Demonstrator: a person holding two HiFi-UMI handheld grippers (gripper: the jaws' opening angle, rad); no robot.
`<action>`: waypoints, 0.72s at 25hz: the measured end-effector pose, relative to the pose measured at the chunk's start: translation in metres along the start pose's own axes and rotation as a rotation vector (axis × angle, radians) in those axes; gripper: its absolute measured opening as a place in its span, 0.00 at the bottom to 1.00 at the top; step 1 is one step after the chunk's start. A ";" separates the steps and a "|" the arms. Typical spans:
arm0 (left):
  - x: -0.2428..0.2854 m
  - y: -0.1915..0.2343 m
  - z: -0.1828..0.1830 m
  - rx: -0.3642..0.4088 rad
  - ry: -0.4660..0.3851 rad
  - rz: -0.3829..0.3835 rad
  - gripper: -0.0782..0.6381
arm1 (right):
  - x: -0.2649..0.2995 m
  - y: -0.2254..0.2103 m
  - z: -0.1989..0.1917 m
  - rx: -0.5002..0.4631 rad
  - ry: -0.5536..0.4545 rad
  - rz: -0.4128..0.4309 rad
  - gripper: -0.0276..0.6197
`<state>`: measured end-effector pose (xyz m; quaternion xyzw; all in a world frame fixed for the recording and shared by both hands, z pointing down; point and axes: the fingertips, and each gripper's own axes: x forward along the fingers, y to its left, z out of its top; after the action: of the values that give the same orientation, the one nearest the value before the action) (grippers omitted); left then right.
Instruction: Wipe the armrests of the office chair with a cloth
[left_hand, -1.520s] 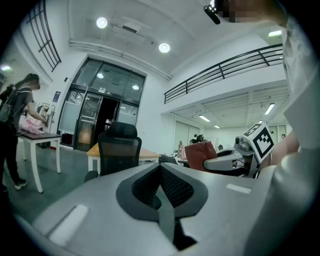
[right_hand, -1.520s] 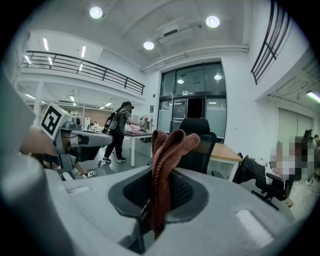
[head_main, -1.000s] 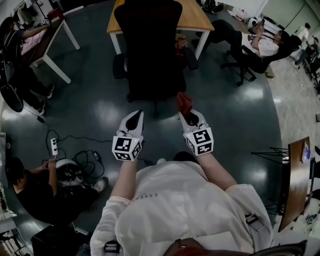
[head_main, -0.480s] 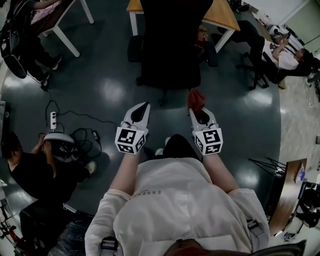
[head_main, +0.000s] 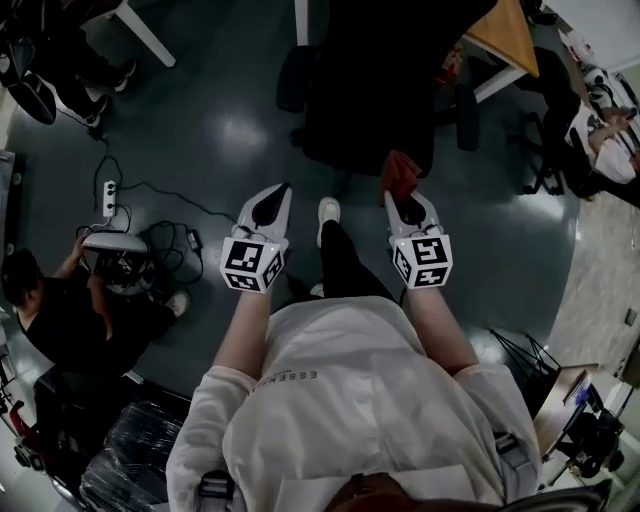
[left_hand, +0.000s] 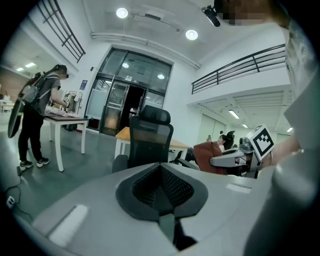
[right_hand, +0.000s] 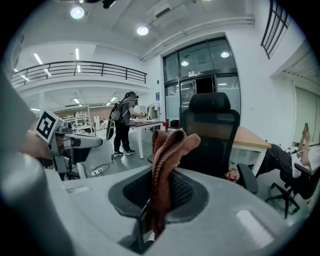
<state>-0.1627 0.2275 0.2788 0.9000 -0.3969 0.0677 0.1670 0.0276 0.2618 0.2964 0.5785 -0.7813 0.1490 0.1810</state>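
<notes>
Cloth (right_hand: 167, 165), rust-brown and ribbed, clamped in the right gripper (head_main: 402, 198); folded end stands up out of the clenched jaws. Left gripper (head_main: 279, 194) clenched as well, pads together with nothing between them. Held side by side ahead of the person's torso, left at 9 o'clock of right and well apart, with a dark trouser leg and a white shoe (head_main: 328, 209) on the floor between them.

Office chair (head_main: 370, 90) at 12 o'clock in the head view: black, with a tall back and a headrest. Sits near the cloth, apart from it. One armrest (head_main: 296, 78) at the chair's 9 o'clock, the other armrest (head_main: 467, 103) at its 3 o'clock, neither touching cloth or gripper.

Wooden counter (head_main: 505, 30) beyond the chair at 1 o'clock. Power strip (head_main: 108, 198) and looped cables on the glossy floor at 9 o'clock, beside a crouching person (head_main: 60, 320) in dark clothes.
</notes>
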 end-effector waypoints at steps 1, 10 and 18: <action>0.011 0.012 0.004 -0.006 0.002 0.013 0.13 | 0.017 -0.007 0.008 -0.005 0.003 0.008 0.12; 0.109 0.101 0.032 -0.066 0.025 0.112 0.13 | 0.163 -0.059 0.059 -0.078 0.068 0.133 0.12; 0.158 0.159 0.017 -0.080 0.072 0.179 0.13 | 0.278 -0.074 0.076 -0.120 0.136 0.211 0.12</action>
<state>-0.1732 0.0125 0.3421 0.8504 -0.4721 0.0986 0.2104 0.0167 -0.0293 0.3567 0.4700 -0.8312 0.1590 0.2510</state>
